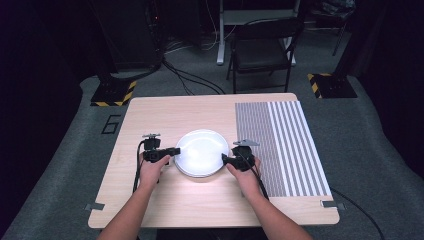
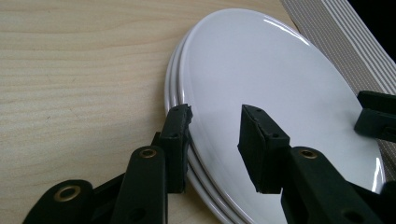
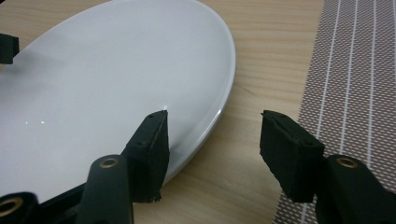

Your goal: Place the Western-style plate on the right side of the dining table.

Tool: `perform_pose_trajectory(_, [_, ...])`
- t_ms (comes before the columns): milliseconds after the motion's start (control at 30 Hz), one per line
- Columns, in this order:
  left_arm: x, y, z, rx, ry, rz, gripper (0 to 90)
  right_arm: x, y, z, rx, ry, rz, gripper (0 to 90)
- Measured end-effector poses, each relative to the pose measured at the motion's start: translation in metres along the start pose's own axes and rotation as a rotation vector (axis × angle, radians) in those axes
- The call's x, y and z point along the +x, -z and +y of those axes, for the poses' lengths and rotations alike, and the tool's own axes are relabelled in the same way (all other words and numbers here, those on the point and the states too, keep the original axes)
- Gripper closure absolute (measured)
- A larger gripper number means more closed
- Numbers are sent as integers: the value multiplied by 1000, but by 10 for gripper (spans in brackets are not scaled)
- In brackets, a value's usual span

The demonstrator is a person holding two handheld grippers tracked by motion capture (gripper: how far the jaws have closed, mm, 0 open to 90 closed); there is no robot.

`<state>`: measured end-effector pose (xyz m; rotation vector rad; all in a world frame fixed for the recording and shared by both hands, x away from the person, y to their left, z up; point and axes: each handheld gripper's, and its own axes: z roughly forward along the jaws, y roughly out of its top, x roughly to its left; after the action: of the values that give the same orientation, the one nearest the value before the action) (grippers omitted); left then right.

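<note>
A stack of white plates (image 1: 201,152) lies at the middle of the wooden table (image 1: 200,200). My left gripper (image 1: 172,151) is at the stack's left rim. In the left gripper view it (image 2: 217,126) is open, one jaw beside the edge of the stacked plates (image 2: 271,70) and the other above the top plate. My right gripper (image 1: 226,159) is at the stack's right rim. In the right gripper view it (image 3: 212,126) is open too, with the top plate's (image 3: 107,79) rim between its jaws; one jaw hangs over the plate, the other over bare wood.
A grey and white striped mat (image 1: 285,145) covers the table's right part, close to the right gripper. A black folding chair (image 1: 262,50) stands behind the table. Two stands with yellow-black bases (image 1: 114,93) sit on the floor at the far corners.
</note>
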<state>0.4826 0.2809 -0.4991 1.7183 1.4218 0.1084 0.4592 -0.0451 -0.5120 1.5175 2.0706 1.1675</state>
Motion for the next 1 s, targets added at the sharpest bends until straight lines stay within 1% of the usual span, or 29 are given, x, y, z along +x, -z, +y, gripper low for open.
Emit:
perform_pose_trajectory(67, [1,0,0,0,7,-7,628,0,-4,0,7,-20,15,414])
perform_pose_trajectory(100, [1,0,0,-1,3,-8,627,1,-6,0,13,-35,24,411])
perform_pose_trajectory(133, [0,0,0,-1,7,-8,626,2,-8,-1,15,-46,39,411])
perform_pose_trajectory(167, [-1,0,0,-2,11,-8,623,2,-9,-1,15,-44,43,412])
perform_pose_trajectory(200, [-1,0,0,-1,7,-10,622,5,-10,-1,19,-43,41,414])
perform_pose_trajectory(267, [-1,-1,-1,-3,-1,-15,621,9,-10,-1,19,-19,40,419])
perform_pose_trajectory(300, [-2,-1,-1,-6,5,-17,620,10,-11,-1,21,-16,43,421])
perform_pose_trajectory(367, [-2,-1,-1,-7,0,-15,612,13,-11,-2,19,-9,36,413])
perform_pose_trajectory(533, [-4,-1,-2,-3,-12,-11,602,11,-11,-1,17,-29,33,447])
perform_pose_trajectory(567, [-4,-2,-2,-4,-11,-14,603,12,-10,-1,18,-34,33,447])
perform_pose_trajectory(600, [-4,-2,-2,-11,-2,-15,605,12,-9,-1,18,-40,33,448])
perform_pose_trajectory(667, [-4,-2,-2,-9,2,-16,606,12,-8,-1,12,-35,29,453])
perform_pose_trajectory(733, [-4,-2,-2,-2,-12,-15,605,12,-6,0,2,-39,36,454])
perform_pose_trajectory(767, [-4,-3,-2,-3,-13,-17,605,12,-5,1,1,-40,34,454])
perform_pose_trajectory(800, [-5,-3,-2,-7,-4,-17,605,12,-4,1,-2,-37,33,455])
perform_pose_trajectory(1000, [-8,-6,-2,-4,-4,-17,605,9,-1,2,9,-34,33,455])
